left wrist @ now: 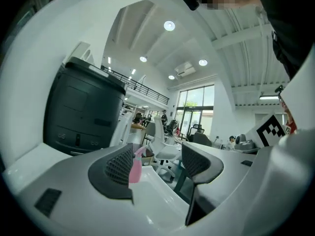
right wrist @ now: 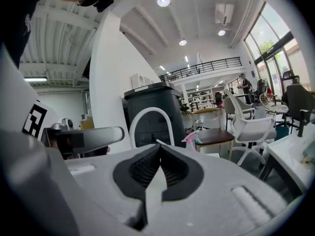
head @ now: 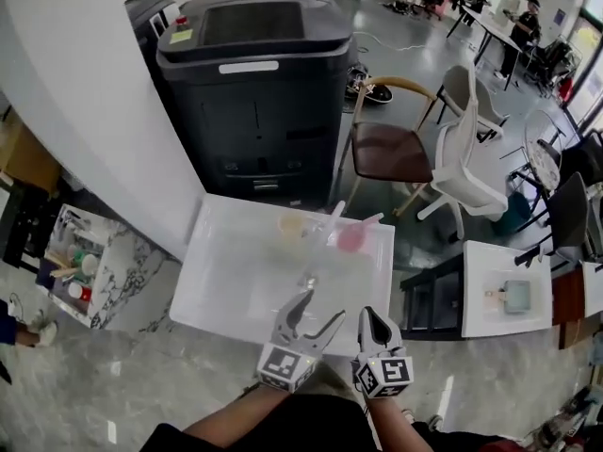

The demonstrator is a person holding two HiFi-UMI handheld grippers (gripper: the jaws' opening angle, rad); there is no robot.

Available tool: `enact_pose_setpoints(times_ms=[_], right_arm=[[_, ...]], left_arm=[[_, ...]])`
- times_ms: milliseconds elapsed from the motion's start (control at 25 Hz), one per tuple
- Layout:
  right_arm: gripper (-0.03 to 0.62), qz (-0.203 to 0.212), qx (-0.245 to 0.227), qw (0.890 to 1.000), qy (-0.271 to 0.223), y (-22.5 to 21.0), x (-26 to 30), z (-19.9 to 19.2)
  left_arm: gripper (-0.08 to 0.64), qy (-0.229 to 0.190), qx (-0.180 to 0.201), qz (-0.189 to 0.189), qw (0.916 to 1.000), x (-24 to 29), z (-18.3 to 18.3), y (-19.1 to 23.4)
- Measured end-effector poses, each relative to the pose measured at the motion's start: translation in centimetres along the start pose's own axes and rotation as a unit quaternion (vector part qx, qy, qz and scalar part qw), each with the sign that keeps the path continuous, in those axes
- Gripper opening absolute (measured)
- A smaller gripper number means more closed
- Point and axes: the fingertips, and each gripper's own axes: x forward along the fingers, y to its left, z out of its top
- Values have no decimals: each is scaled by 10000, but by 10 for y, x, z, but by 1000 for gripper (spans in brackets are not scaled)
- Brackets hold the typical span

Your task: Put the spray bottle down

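Left gripper (head: 323, 306) hangs over the near edge of the glossy white tabletop (head: 236, 281), ribbed black pads spread wide, nothing between them; right gripper (head: 375, 316) just beside it, pads pressed together, empty too; the translucent pink plastic spray bottle (head: 350, 237) stands upright at the far side, beside a pale yellowish bottle (head: 291, 224); it looks set down, so keep both grippers clear of that slim nozzle.

The left gripper (head: 319, 310) and right gripper (head: 374, 322) are moulded in white, with tapered jaws. Dark ribbed pads (left wrist: 119, 167) are fitted inside the jaws. A cube (head: 285, 367) with black-and-white square markers is carried on each gripper. A black garment (head: 283, 437) is worn.
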Motion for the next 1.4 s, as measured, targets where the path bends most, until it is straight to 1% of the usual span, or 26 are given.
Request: enact_pose_setpoints(times_ms=[120, 200, 280, 360, 440, 560, 680, 760, 840, 960, 1200, 1400], right_arm=[[-2, 84, -91, 9999, -66, 53, -24, -2], [-2, 270, -111, 9995, -92, 88, -36, -4], [-2, 482, -155, 9987, -89, 122, -46, -7], [-2, 631, -197, 9978, -73, 152, -55, -9], [-2, 702, -223, 9973, -47, 179, -62, -11], [-2, 798, -243, 9965, -40, 213, -72, -16], [-2, 922, -379, 9950, -4, 241, -79, -25], [-3, 930, -502, 9944, -13, 255, -83, -28], [-3, 826, -642, 9945, -113, 263, -88, -25], [-3, 745, -774, 9939, -235, 270, -95, -18], [-3, 751, -771, 9940, -216, 278, -101, -19], [-3, 619, -799, 9946, -222, 268, -111, -21]], left_arm=[[308, -64, -47, 474, 9988, -65, 8, 16], [307, 48, -85, 596, 9982, -104, 8, 22], [303, 129, -210, 681, 9974, -140, 11, 27], [254, 144, -233, 788, 9965, -176, 15, 31], [140, 109, -205, 896, 9957, -210, 20, 36], [60, 82, -224, 1025, 9944, -249, 22, 43], [35, 128, -135, 1140, 9933, -277, 17, 47], [32, 125, -53, 1218, 9925, -292, 15, 49], [29, 102, 13, 1318, 9912, -305, 14, 52], [28, 43, -40, 1414, 9899, -320, 17, 57], [28, -100, -155, 1338, 9908, -330, 27, 60], [28, -104, -146, 1214, 9924, -320, 22, 52]])
